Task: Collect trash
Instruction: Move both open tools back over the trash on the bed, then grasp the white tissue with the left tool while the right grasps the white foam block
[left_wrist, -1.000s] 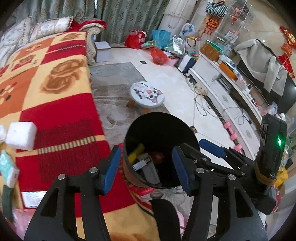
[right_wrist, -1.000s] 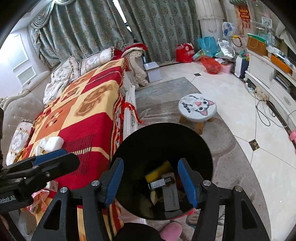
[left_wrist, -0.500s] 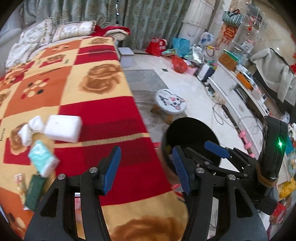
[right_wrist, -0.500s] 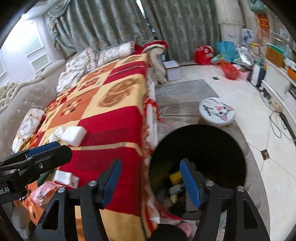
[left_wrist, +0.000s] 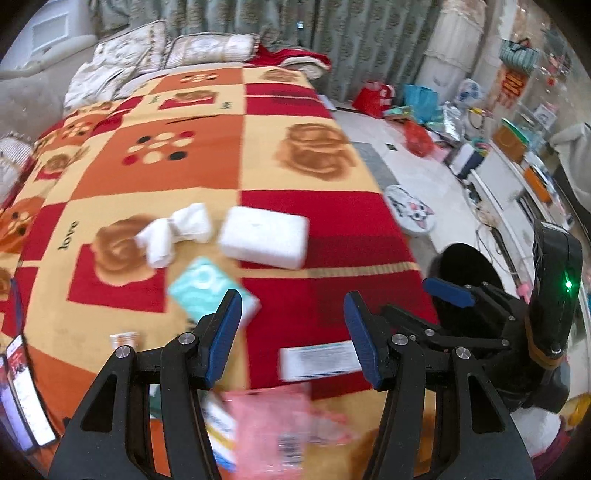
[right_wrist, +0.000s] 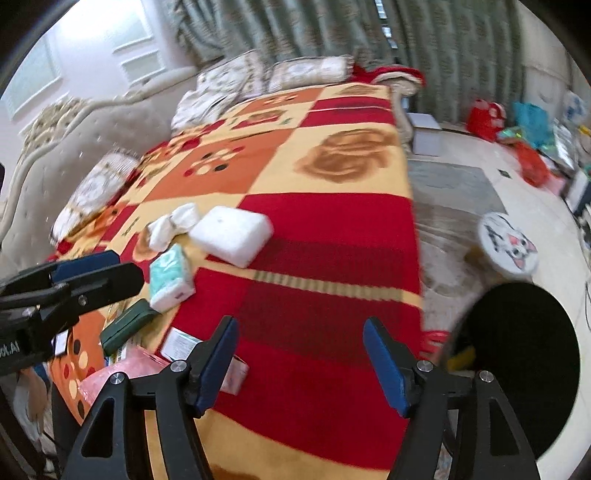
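Trash scattered over the checkered blanket (left_wrist: 314, 122) on the sofa: white foam block (left_wrist: 264, 236), crumpled white tissue (left_wrist: 173, 230), teal tissue pack (left_wrist: 210, 291), a printed white carton (left_wrist: 317, 360), pink wrapper (left_wrist: 273, 424) nearest the camera, dark green box (right_wrist: 127, 325) off to the side. Black trash bin (right_wrist: 524, 354) down on the floor at the sofa's edge, some yellow already showing inside. Left gripper (left_wrist: 293, 332) spread, nothing between the pads, hanging over the teal pack and carton. Right gripper (right_wrist: 301, 363) also spread and empty, jaws just been opening, over bare red blanket.

Heavy motion blur, so aiming looks risky. Likely slips: pinching blanket pile along with a flat wrapper, squashing the foam block out sideways, or both grippers crowding the same cluster and knocking pieces off the edge, missing the bin.
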